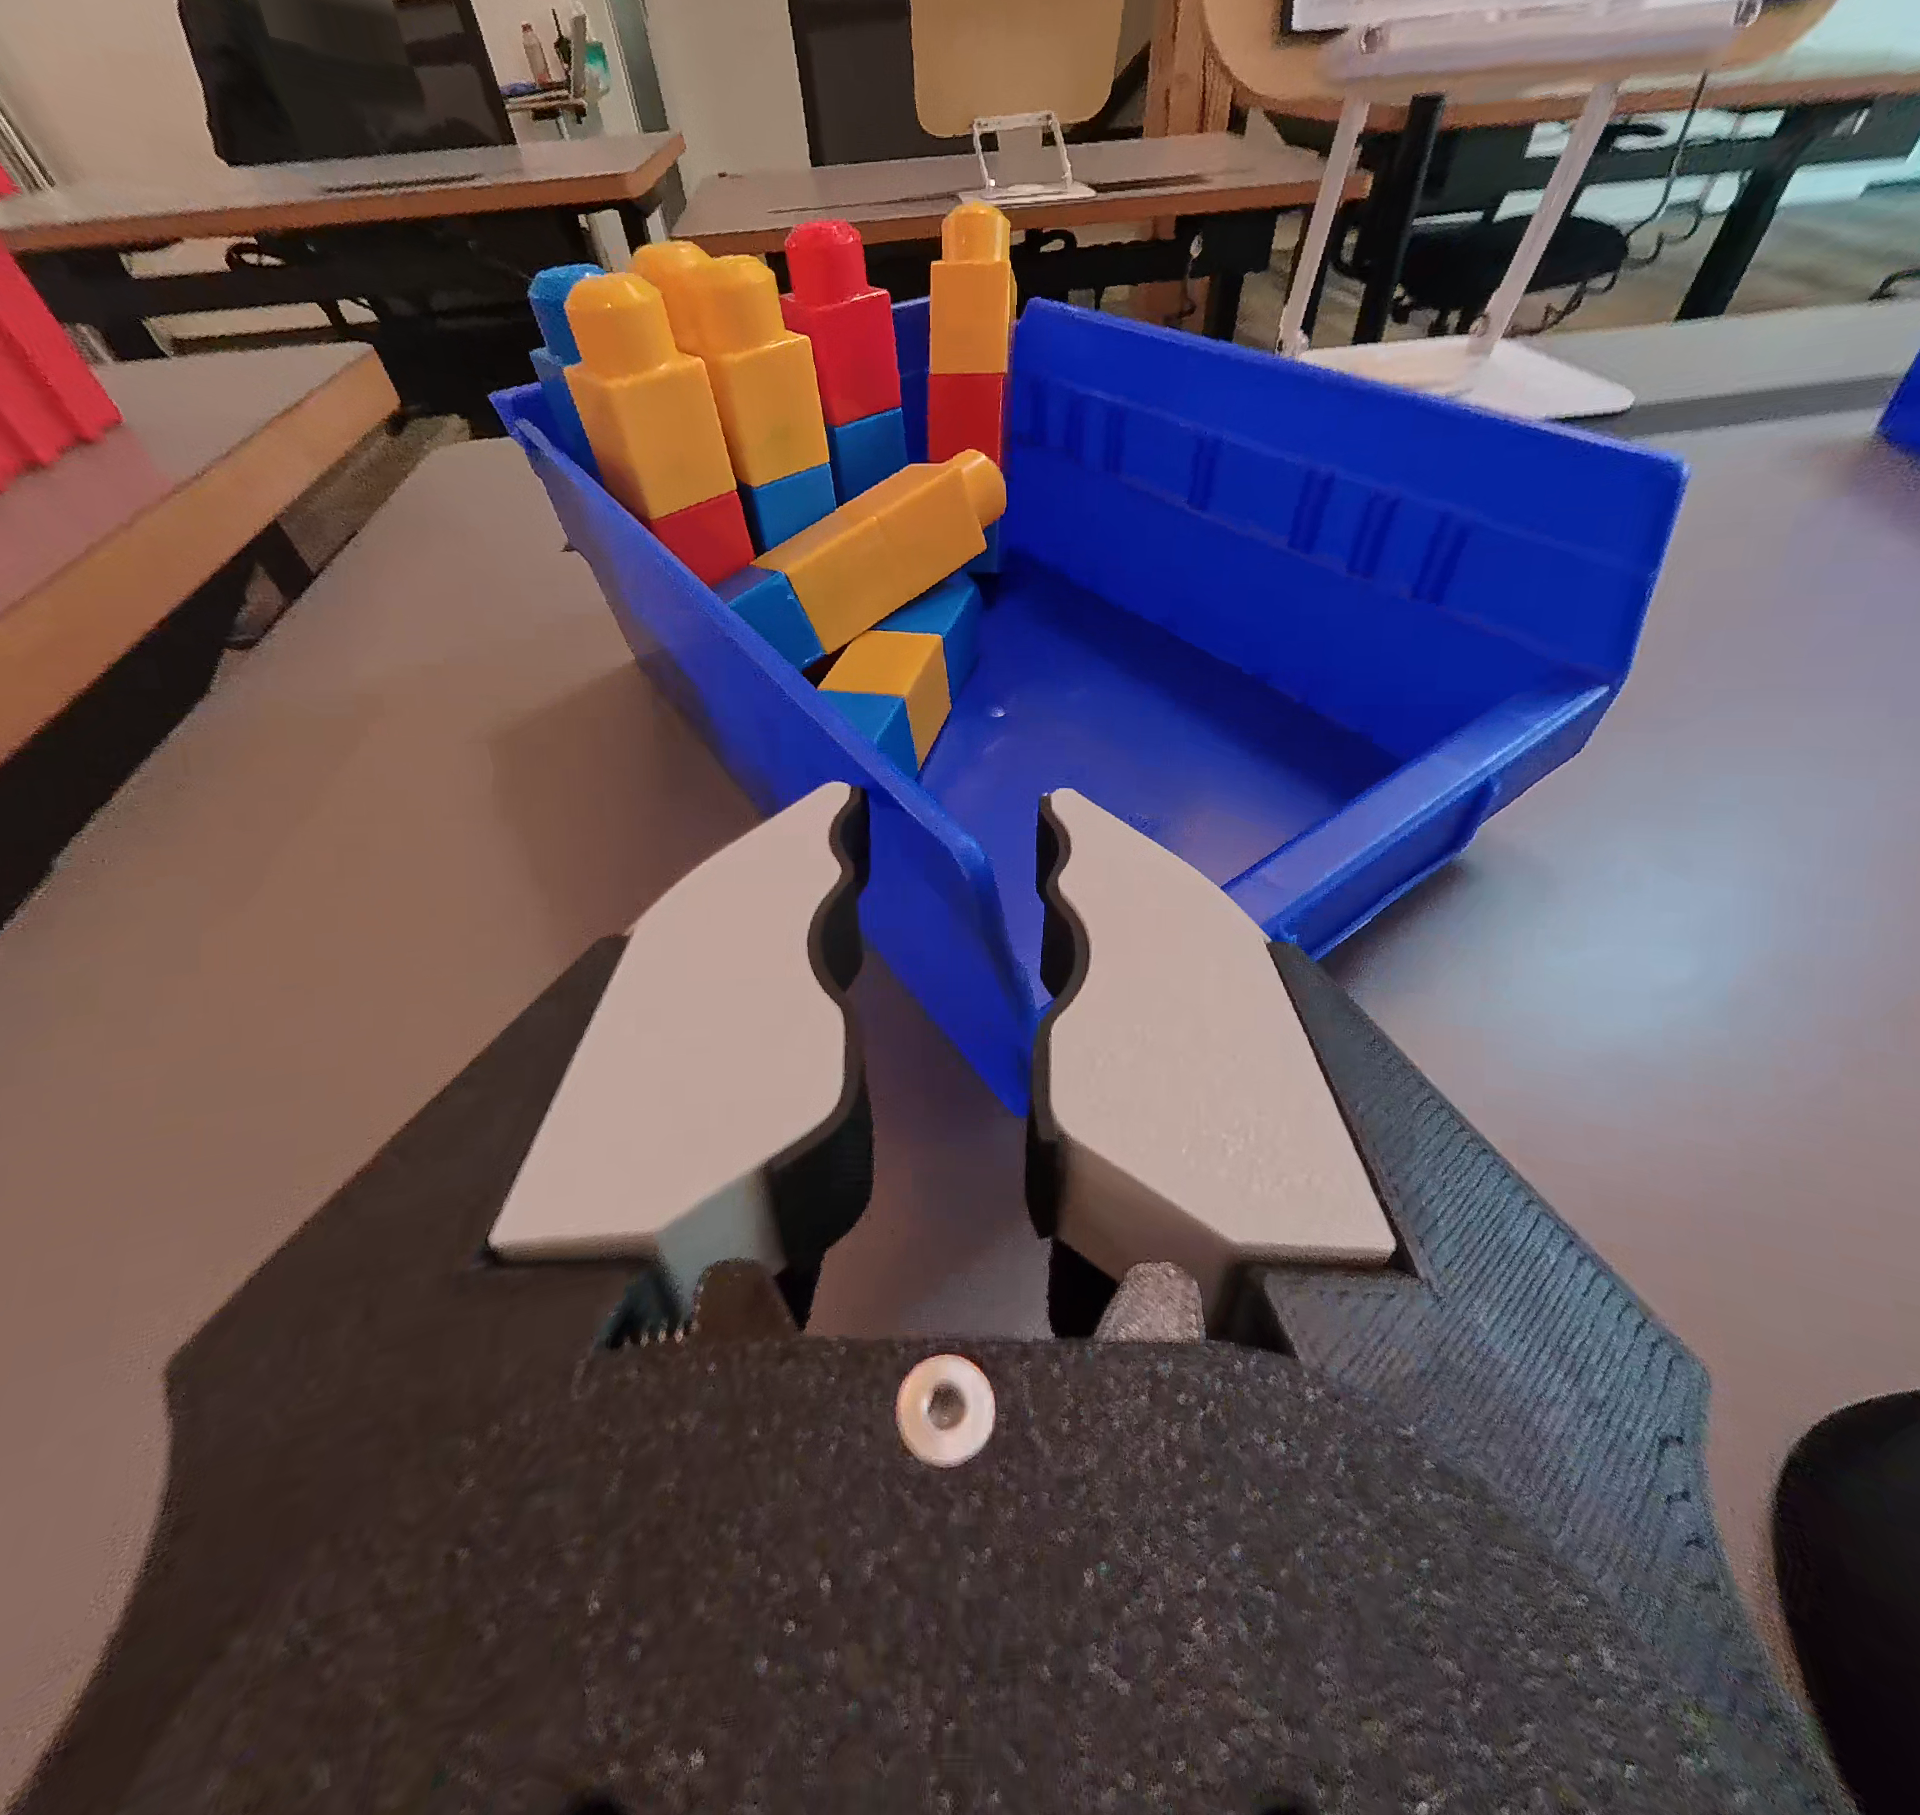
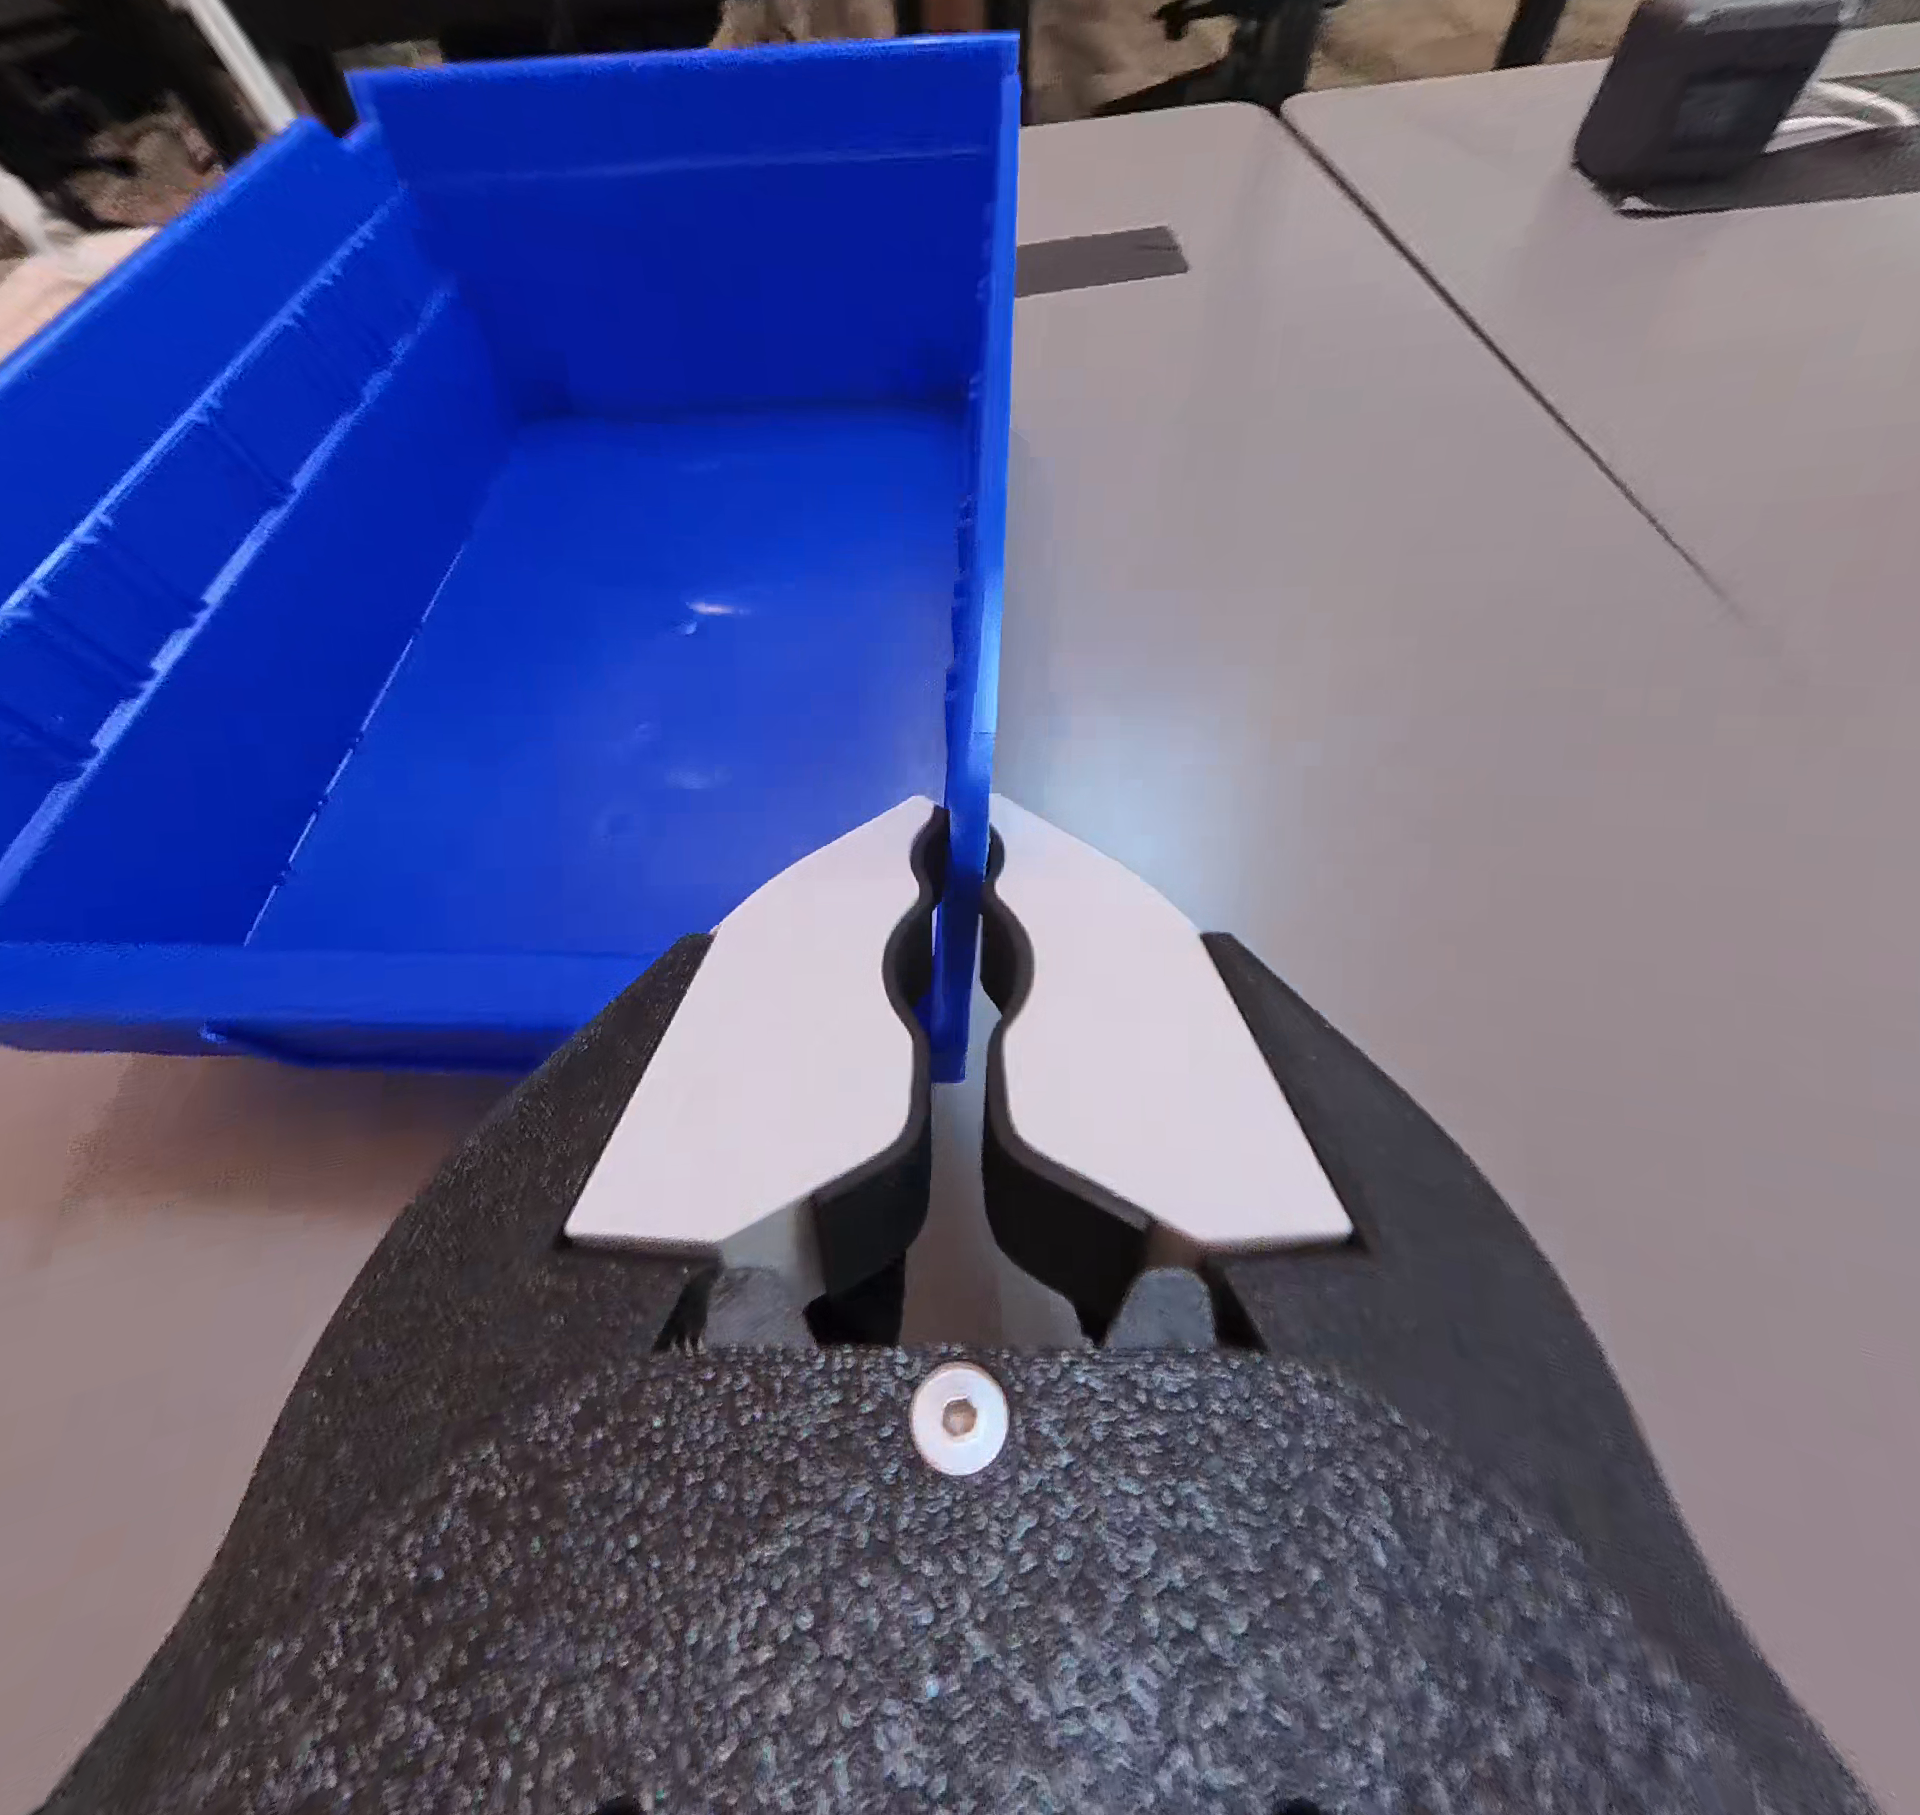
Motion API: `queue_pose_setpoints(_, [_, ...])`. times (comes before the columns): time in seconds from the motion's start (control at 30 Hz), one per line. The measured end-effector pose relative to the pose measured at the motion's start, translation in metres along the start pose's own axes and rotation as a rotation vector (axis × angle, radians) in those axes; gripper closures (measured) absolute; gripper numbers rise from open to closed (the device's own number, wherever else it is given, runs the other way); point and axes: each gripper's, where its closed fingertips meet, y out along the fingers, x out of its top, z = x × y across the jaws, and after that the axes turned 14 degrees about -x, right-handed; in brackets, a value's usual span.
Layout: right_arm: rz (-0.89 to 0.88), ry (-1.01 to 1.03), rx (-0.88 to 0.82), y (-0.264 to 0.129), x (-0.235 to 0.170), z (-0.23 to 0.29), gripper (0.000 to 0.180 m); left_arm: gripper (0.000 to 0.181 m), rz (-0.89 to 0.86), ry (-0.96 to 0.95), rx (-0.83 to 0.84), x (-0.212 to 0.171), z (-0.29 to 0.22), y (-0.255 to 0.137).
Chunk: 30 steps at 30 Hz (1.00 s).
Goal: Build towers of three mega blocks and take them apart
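Note:
In the left wrist view a blue bin (image 1: 1299, 560) stands on the grey table. Several three-block towers of yellow, red and blue mega blocks (image 1: 665, 415) stand at its far end. A yellow and blue tower (image 1: 873, 550) lies tipped over them. My left gripper (image 1: 951, 830) is open and straddles the bin's near side wall, one finger outside and one inside, with a gap on the inner side. In the right wrist view my right gripper (image 2: 961, 830) is shut on the thin right side wall of an empty blue bin (image 2: 675, 259).
A white stand (image 1: 1455, 363) with a clear sign holder is behind the bin of towers. A dark grey device (image 2: 1704, 92) sits at the table's far right. Table seams run across the grey top (image 2: 1455, 622). Desks and chairs stand beyond. There is about 70 centimetres between the tips of the two grippers.

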Motion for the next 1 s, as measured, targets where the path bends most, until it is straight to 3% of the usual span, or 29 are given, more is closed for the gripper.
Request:
queue_pose_setpoints(0.8, [-0.024, 0.270, -0.141, 0.054, 0.026, -0.009, 0.175, 0.153, -0.024, -0.030, -0.004, 0.000, 0.002, 0.000])
queue_pose_setpoints(1.0, [-0.013, 0.269, -0.082, 0.050, 0.026, 0.019, 0.173, 0.166, 0.052, 0.133, 0.184, -0.002, 0.019, -0.009])
